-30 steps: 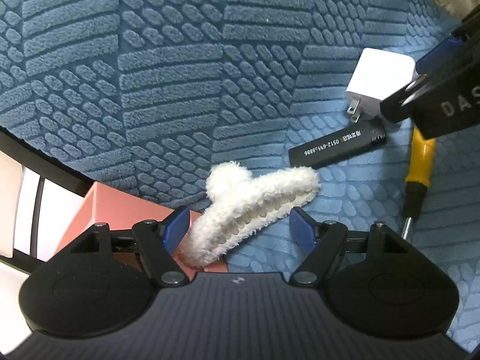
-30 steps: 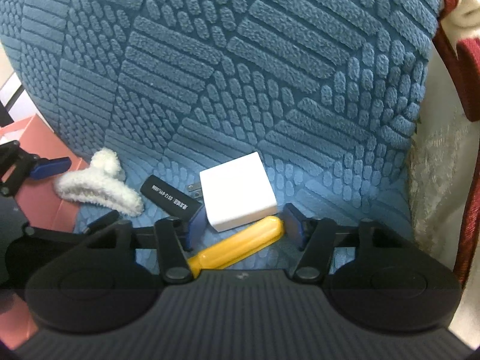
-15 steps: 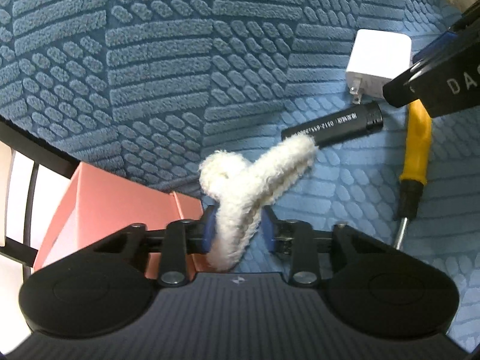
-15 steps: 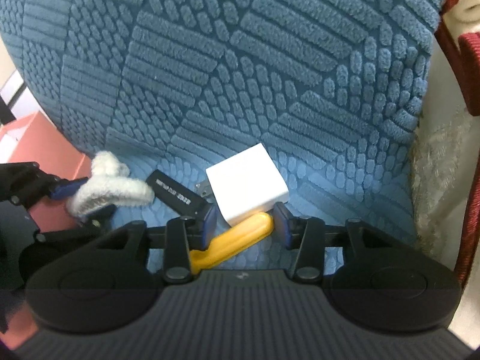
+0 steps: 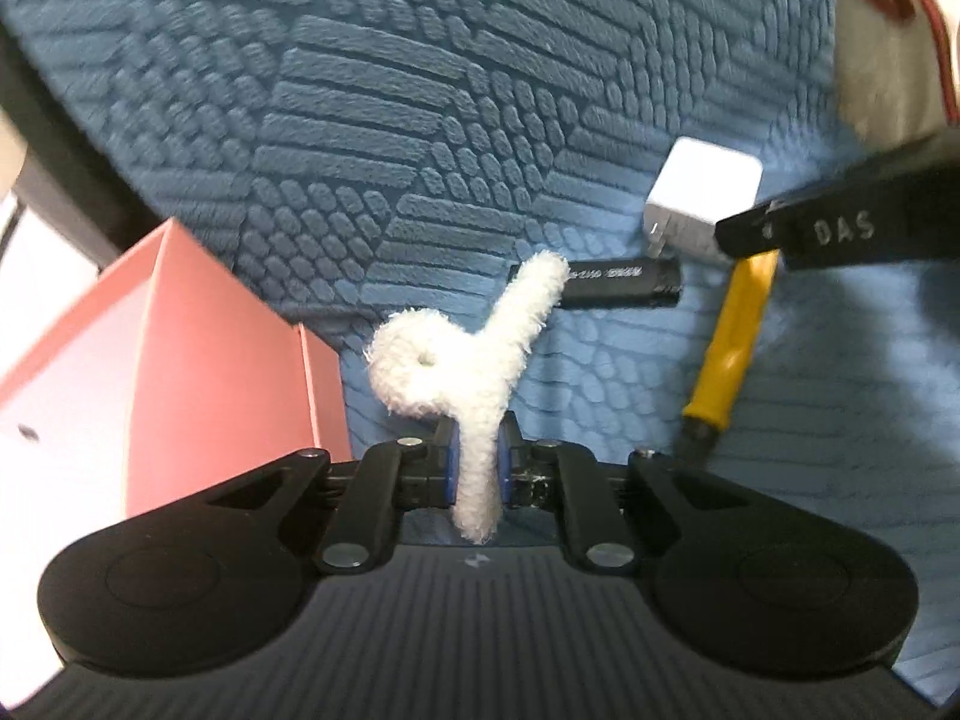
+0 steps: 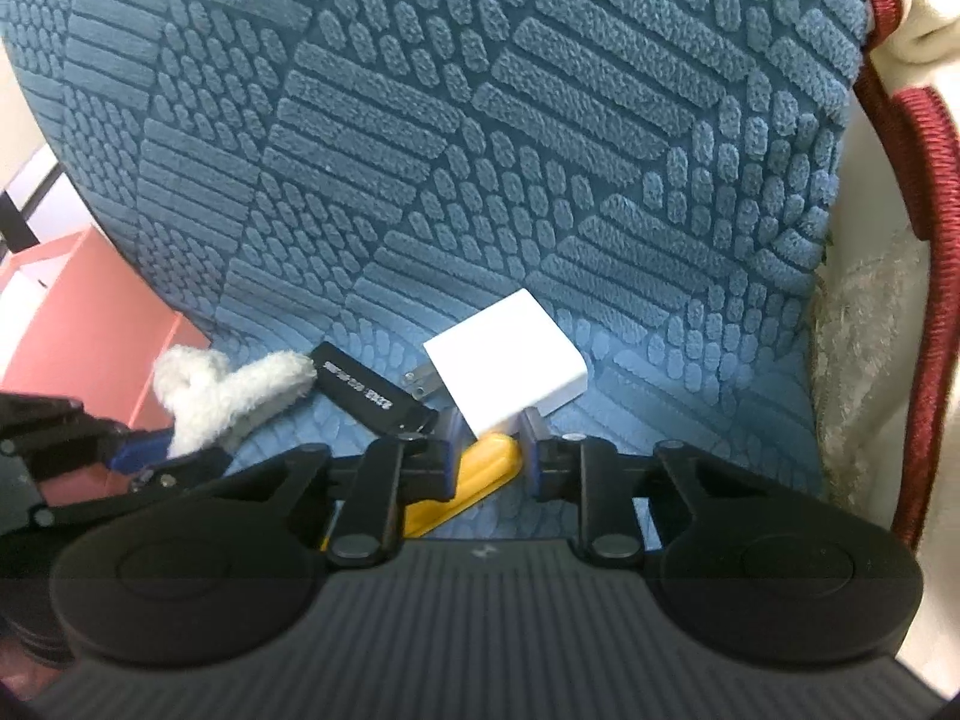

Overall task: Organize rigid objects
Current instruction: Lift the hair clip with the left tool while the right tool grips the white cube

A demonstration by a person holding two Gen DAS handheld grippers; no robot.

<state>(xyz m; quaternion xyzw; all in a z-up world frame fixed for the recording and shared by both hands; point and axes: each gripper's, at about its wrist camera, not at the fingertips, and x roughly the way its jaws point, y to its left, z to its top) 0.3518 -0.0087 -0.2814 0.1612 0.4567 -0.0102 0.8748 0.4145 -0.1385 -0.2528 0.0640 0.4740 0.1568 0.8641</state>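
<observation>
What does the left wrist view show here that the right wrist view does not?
Only the left wrist view shows the left claw shut on the fluffy hair clip, and the screwdriver along its yellow handle. Only the right wrist view shows the right claw closed on the white charger and the red-trimmed cloth. Both show the black stick, the pink box and the blue textured mat.

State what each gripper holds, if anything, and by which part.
Left gripper: fluffy white hair clip, clamped by one end. Right gripper: white charger, pinched at its near corner.
</observation>
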